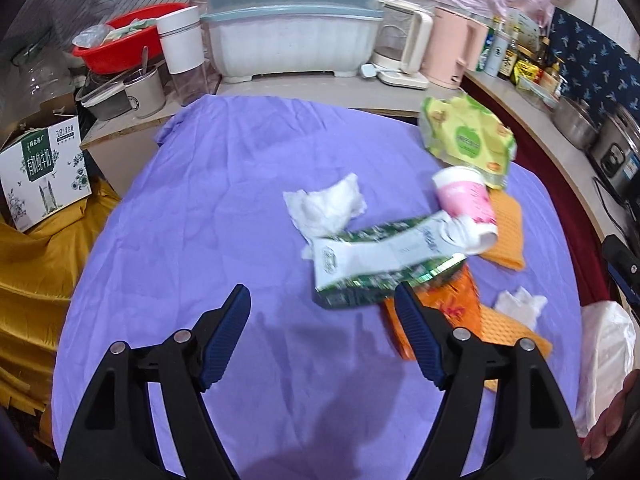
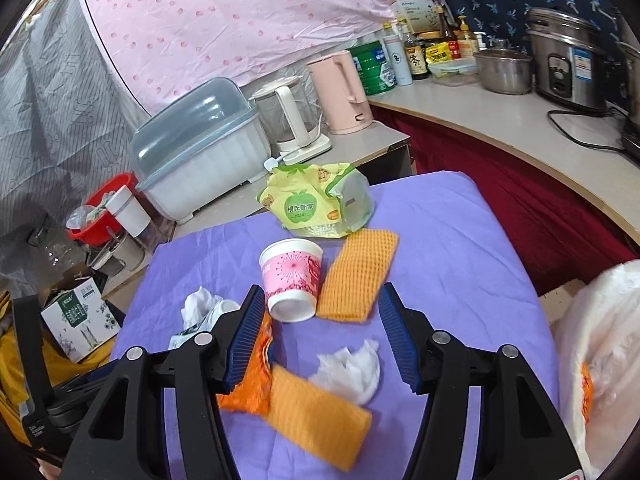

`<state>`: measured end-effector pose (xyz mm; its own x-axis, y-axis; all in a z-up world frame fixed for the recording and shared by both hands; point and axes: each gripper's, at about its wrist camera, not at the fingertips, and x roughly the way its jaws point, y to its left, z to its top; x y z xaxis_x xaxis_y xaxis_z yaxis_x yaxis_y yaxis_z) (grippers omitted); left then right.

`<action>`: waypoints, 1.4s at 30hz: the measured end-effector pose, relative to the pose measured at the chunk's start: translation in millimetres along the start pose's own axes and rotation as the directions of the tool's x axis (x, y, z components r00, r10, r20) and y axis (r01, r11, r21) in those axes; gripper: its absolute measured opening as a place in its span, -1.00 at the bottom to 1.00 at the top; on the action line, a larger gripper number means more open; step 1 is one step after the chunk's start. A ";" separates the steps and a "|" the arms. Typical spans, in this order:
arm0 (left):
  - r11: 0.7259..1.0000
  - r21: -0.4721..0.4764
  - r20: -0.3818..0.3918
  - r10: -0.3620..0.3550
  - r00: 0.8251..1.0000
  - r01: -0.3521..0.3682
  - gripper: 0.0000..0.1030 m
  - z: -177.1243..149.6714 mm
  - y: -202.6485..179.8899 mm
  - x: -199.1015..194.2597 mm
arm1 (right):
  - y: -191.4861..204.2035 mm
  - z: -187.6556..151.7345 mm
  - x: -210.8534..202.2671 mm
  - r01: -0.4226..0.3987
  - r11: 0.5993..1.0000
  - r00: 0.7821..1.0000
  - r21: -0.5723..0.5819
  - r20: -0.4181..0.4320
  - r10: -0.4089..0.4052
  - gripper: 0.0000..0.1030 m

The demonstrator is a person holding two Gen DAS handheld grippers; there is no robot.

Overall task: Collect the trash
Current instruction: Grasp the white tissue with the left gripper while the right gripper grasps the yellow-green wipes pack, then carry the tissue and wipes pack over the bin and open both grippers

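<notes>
Trash lies on a purple cloth point(image 1: 208, 208). A flattened green and white carton point(image 1: 380, 264) lies just ahead of my open, empty left gripper point(image 1: 322, 300). A crumpled tissue point(image 1: 326, 206) lies behind it. A pink paper cup point(image 1: 466, 204) lies on its side; it also shows in the right wrist view point(image 2: 292, 284). An orange snack wrapper point(image 2: 250, 372), a small tissue point(image 2: 352, 368) and two orange cloths point(image 2: 358, 276) point(image 2: 316, 416) lie around my open, empty right gripper point(image 2: 322, 300). A white plastic bag point(image 2: 596, 356) is at the right edge.
A green and yellow wipes pack point(image 2: 316, 204) sits at the cloth's far edge. Behind it the counter holds a dish box point(image 1: 292, 28), two kettles point(image 2: 344, 92), bottles and pots. A red basin point(image 1: 124, 40) and a milk carton box point(image 1: 44, 172) stand at the left.
</notes>
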<state>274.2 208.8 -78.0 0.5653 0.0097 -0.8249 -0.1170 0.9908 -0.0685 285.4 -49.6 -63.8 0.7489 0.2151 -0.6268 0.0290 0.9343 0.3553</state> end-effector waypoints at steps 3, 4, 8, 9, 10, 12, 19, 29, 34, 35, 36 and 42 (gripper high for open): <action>1.000 -0.010 -0.006 0.008 1.000 -0.008 0.37 13.5 5.9 15.7 | 1.9 10.9 27.3 -0.005 1.000 1.000 -0.001 -0.018 0.005 0.12; 1.000 -0.012 -0.007 0.011 1.000 -0.011 0.37 18.5 6.7 21.6 | 2.2 15.9 38.9 -0.004 1.000 1.000 0.000 -0.023 0.004 0.12; 0.999 -0.031 -0.028 0.010 1.000 -0.011 0.45 38.9 9.6 47.2 | -1.7 30.1 75.5 -0.002 1.000 0.999 0.013 -0.044 0.002 0.12; 0.999 -0.038 -0.031 0.012 0.999 -0.013 0.48 43.5 10.5 53.6 | -3.1 34.0 84.9 0.000 1.000 0.999 0.017 -0.049 0.000 0.12; 0.999 -0.043 -0.034 0.013 0.999 -0.015 0.48 47.4 11.6 58.9 | -5.0 37.1 91.7 0.002 1.000 0.999 0.019 -0.054 -0.001 0.12; 0.999 -0.046 -0.042 0.015 0.999 -0.017 0.48 55.5 11.0 71.9 | -8.6 44.7 108.9 0.007 1.000 0.998 0.023 -0.063 -0.005 0.12; 0.999 -0.048 -0.110 0.006 0.994 -0.012 0.47 68.1 8.5 113.3 | -17.9 64.6 159.0 0.027 0.999 0.995 0.022 -0.094 -0.025 0.10; 0.999 -0.009 -0.147 -0.038 0.988 0.037 -0.08 61.7 -3.4 127.6 | -16.8 58.4 188.4 0.015 1.000 0.988 -0.014 -0.151 -0.017 -0.89; 0.999 -0.001 -0.142 -0.037 0.989 0.037 -0.55 56.2 -5.6 118.3 | -12.8 56.9 169.0 -0.015 1.000 0.992 -0.018 -0.128 0.013 -0.92; 0.999 0.001 -0.140 -0.037 0.989 0.038 -0.59 55.2 -6.0 116.1 | -11.6 57.4 164.8 -0.018 1.000 0.992 -0.022 -0.124 0.015 -0.93; 0.999 0.001 -0.138 -0.035 0.990 0.036 -0.63 54.0 -6.4 113.0 | -10.2 57.6 158.1 -0.020 0.999 0.993 -0.027 -0.117 0.017 -0.93; 0.999 -0.016 -0.109 -0.031 0.994 0.030 -0.68 49.6 -1.1 86.3 | -4.5 60.6 112.3 -0.039 0.999 0.997 -0.036 -0.068 0.036 -0.93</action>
<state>363.6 215.3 -121.2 0.4759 -0.0360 -0.8788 -0.1131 0.9884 -0.1018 409.5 -46.9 -93.7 0.7030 0.2676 -0.6589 -0.0239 0.9349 0.3542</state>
